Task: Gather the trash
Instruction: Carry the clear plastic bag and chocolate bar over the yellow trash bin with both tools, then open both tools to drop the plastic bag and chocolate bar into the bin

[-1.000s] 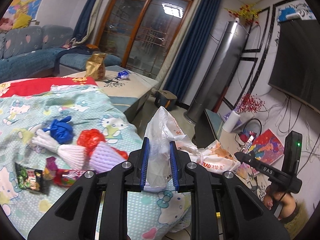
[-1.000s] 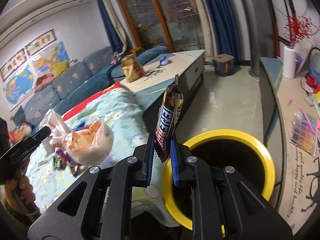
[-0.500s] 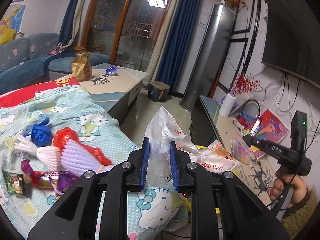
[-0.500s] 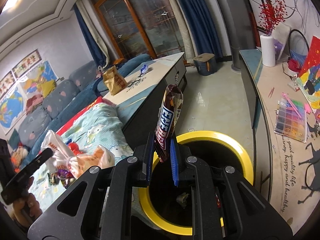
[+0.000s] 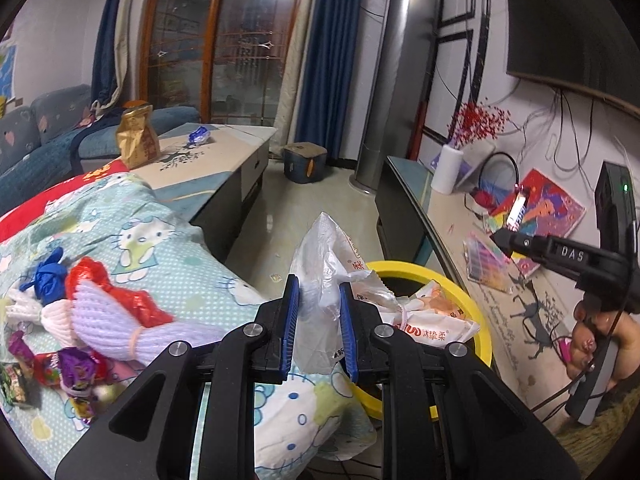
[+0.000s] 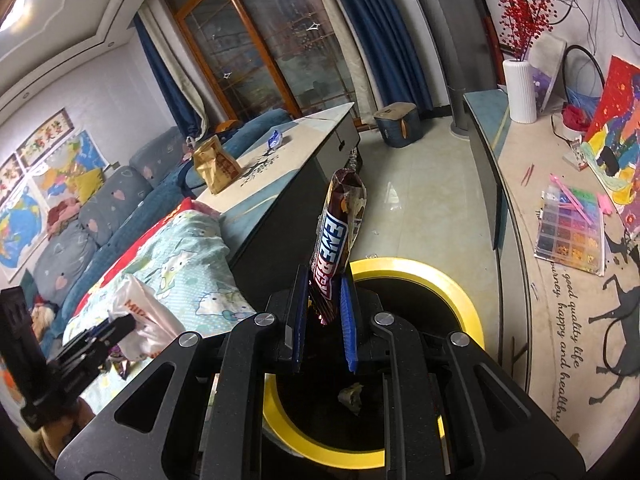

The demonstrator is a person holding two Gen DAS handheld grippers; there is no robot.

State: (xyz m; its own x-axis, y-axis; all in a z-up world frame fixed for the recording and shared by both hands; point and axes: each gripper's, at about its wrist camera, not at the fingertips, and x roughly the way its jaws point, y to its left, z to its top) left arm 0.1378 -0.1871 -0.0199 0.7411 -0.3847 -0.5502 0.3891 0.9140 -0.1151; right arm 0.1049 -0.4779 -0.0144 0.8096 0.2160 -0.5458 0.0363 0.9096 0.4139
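Note:
My left gripper [image 5: 319,307] is shut on a crumpled white plastic bag [image 5: 324,276] with red print, held at the near rim of the yellow-rimmed black bin [image 5: 478,316]. My right gripper [image 6: 323,304] is shut on a brown snack-bar wrapper [image 6: 334,240] with a blue and red label, standing upright over the bin's opening [image 6: 456,300]. A scrap of trash [image 6: 351,397] lies at the bin's bottom. More trash lies on the cartoon-cat bedspread [image 5: 168,264]: red plastic [image 5: 120,292], a blue glove [image 5: 50,278], white foam nets [image 5: 104,320] and candy wrappers [image 5: 76,368].
A low table [image 5: 216,152] carries a gold bag [image 5: 136,140] and a blue wrapper [image 5: 199,135]. At the right runs a long counter [image 6: 516,148] with a bead box [image 6: 570,232], a white vase [image 6: 519,90] and paintings. A sofa [image 6: 100,208] lines the left wall.
Both grippers have swung toward the bin: the bag now hangs at its rim and the wrapper stands farther over the opening. The grips are unchanged.

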